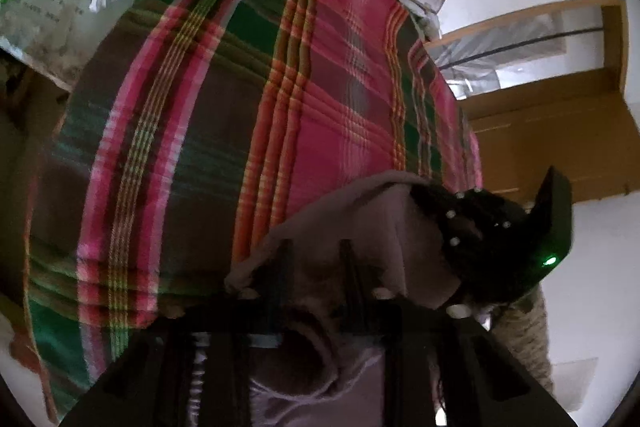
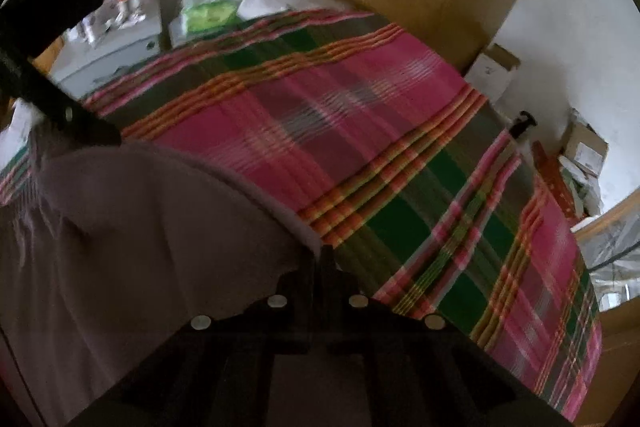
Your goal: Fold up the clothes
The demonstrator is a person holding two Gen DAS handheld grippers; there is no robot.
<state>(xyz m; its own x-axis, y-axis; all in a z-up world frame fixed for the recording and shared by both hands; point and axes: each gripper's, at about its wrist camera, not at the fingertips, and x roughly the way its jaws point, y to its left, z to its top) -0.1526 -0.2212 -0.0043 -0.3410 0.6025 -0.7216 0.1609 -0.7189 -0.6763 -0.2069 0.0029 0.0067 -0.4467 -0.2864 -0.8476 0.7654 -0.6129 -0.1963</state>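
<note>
Dim indoor light; lower foreground lay in deep shadow. Motion blur softened both views. Fisheye curvature bent edges; corners vignetted black.

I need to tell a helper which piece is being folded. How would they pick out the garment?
Find the bed spread with the pink-and-green plaid cover. At its near edge hangs the mauve garment, gripped by the right gripper and the left gripper. It is the only plain, unpatterned cloth there.
</note>
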